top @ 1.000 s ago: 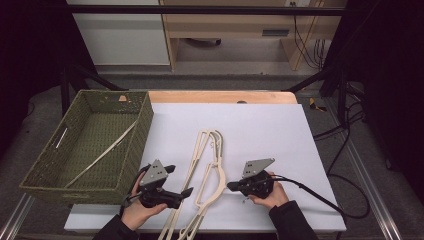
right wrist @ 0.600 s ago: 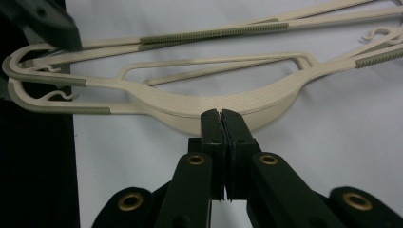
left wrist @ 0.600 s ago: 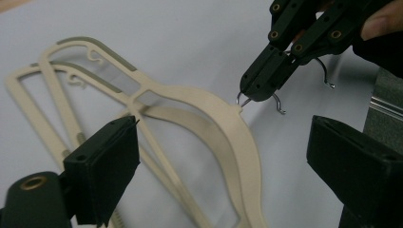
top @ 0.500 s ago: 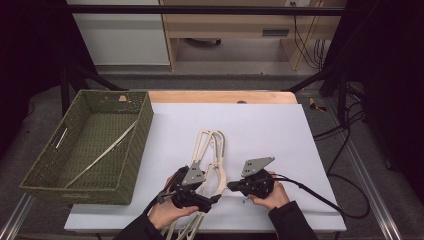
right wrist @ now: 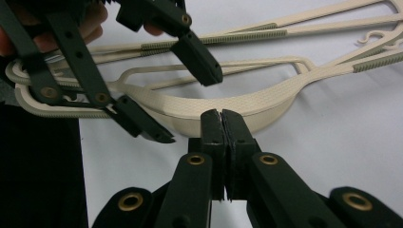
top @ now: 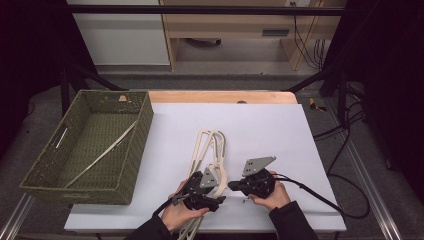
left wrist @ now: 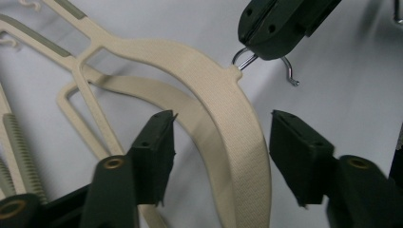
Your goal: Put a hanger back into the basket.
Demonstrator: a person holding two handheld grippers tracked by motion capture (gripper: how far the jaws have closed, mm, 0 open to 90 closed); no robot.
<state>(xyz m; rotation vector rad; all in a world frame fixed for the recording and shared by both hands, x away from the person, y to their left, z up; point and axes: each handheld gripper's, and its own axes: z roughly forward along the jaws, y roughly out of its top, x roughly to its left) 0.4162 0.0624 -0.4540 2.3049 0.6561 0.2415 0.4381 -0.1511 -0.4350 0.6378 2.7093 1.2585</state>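
Cream plastic hangers (top: 207, 155), stacked near the surface's (top: 280, 130) front edge, middle. Right tool (right wrist: 222, 118): jaws fully closed, pinching the top hanger's metal hook (left wrist: 247, 59). Left tool (left wrist: 221, 156): jaws half open and just been closing, straddling that hanger's curved shoulder, pads not yet touching. Green basket (top: 135, 150) at the left edge. Risk: the smooth, curved shoulder may slip sideways on closing, or a hanger beneath may snag and lift too.

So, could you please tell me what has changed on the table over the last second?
The left gripper moved right, from beside the basket onto the top hanger; its jaws have just been closing around the hanger's shoulder, pads not yet pressing. The right gripper stayed shut on the metal hook. Basket and hanger pile unmoved.
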